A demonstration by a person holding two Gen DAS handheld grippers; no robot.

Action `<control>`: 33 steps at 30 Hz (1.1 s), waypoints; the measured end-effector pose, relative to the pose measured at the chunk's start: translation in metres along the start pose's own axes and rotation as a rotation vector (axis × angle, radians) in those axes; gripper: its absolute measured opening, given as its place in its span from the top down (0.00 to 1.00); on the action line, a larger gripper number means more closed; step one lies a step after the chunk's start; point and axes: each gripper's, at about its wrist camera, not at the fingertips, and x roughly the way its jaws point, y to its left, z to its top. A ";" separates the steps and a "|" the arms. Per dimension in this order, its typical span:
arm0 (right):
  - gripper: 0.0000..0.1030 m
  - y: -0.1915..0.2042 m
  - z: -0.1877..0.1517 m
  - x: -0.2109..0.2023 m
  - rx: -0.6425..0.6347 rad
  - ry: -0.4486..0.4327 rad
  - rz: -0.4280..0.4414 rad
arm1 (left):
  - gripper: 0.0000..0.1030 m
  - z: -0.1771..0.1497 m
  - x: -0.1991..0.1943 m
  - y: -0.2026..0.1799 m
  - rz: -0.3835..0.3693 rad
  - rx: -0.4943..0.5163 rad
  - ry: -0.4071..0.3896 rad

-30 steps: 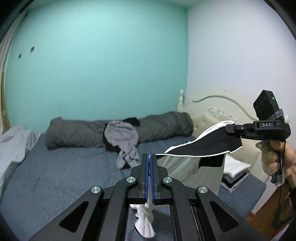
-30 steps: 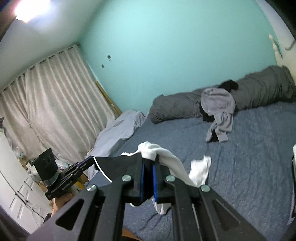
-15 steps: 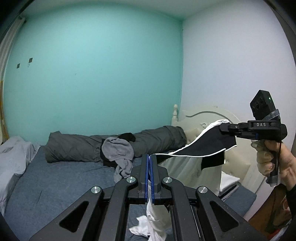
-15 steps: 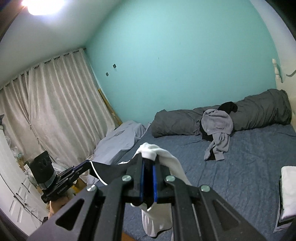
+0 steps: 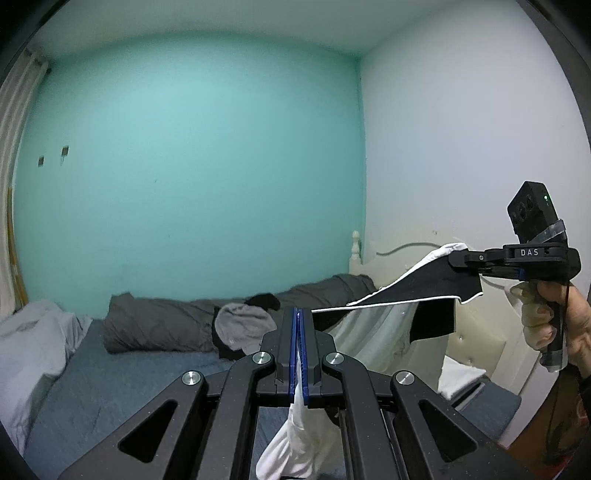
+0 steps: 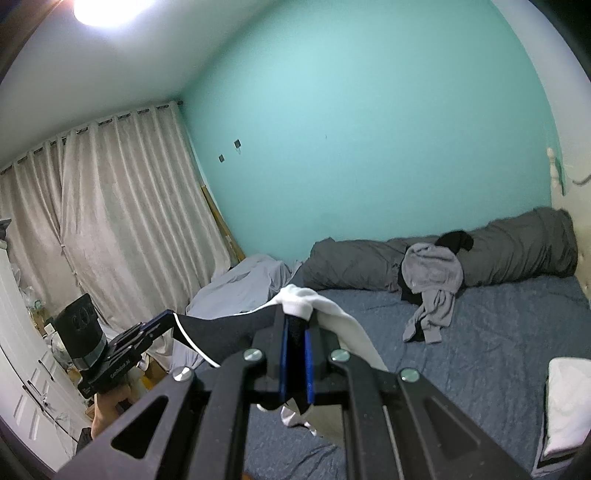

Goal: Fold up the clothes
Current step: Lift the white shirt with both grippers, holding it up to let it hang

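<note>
Black-and-white garment (image 5: 413, 295) off bed, stretched in air between two pinch points. Black panel with thin white piping pulled taut along top edge; white fabric (image 5: 295, 443) hangs limp below. Other end (image 6: 299, 301) bunched, white, draped over clamp. Grey garment (image 6: 432, 288) crumpled on bed, unfolded. Folded white stack (image 6: 569, 406) near bed edge.

A teal wall (image 5: 192, 177) meets a white wall (image 5: 461, 140) at the corner. Cream curtains (image 6: 110, 206) hang at the left under a bright ceiling light (image 6: 99, 11). The bed (image 6: 498, 332) has a blue cover, a cream headboard (image 5: 480, 332) and a rolled grey duvet (image 6: 517, 251).
</note>
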 end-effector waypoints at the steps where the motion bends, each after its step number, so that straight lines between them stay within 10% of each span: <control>1: 0.94 0.004 0.005 -0.004 -0.010 -0.008 -0.001 | 0.99 0.005 -0.003 -0.001 0.000 0.003 -0.009; 15: 0.94 0.036 0.046 -0.039 -0.060 -0.050 -0.016 | 0.99 0.058 -0.029 -0.011 -0.033 -0.005 -0.057; 33: 0.94 -0.124 -0.004 0.127 0.111 0.143 -0.078 | 0.99 -0.041 0.158 0.045 0.008 -0.075 0.178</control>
